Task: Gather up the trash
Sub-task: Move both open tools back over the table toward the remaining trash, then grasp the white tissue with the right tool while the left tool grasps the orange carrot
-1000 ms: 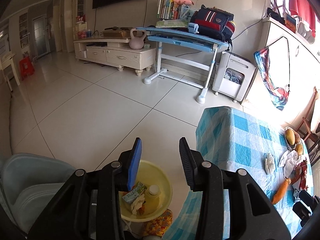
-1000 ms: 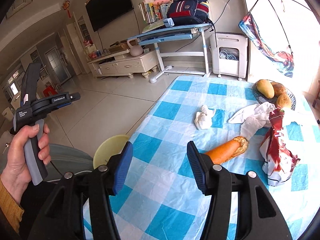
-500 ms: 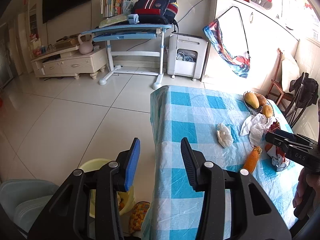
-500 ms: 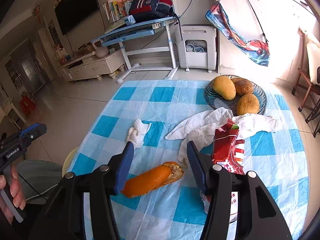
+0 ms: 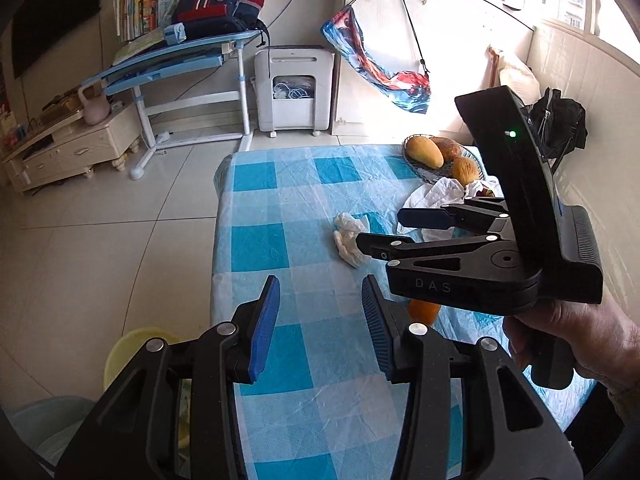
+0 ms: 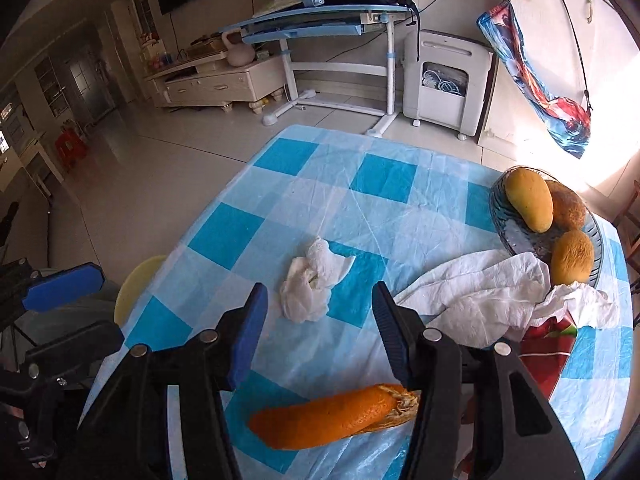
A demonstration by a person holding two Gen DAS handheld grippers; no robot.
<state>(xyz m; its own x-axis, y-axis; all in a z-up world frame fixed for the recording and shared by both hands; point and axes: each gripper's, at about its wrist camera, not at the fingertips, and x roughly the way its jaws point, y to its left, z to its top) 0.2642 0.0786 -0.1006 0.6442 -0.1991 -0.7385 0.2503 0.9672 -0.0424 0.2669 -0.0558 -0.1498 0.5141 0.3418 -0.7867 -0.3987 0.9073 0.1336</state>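
Observation:
A crumpled white tissue [image 6: 308, 288] lies on the blue-checked tablecloth [image 6: 380, 176], just ahead of my right gripper [image 6: 320, 320]. Its jaws are closing with nothing between them. An orange peel [image 6: 332, 420] lies under that gripper, partly behind its right finger. A large white paper towel [image 6: 480, 292] and a red snack packet [image 6: 548, 348] sit to the right. My left gripper [image 5: 320, 320] hovers open and empty over the table's near left part. From there I see the tissue [image 5: 350, 236], the right gripper [image 5: 384, 232] and a bit of peel [image 5: 424, 310].
A glass bowl [image 6: 496, 216] of mangoes stands at the far right of the table. A yellow bin [image 5: 132, 352] sits on the floor by the table's left edge. A blue desk [image 5: 172, 64], a white appliance [image 5: 296, 88] and a low cabinet stand along the far wall.
The left view has swung right, from the floor and yellow bin onto the table. The right gripper has moved forward and lower; the peel now lies beneath its fingers and the tissue is close ahead.

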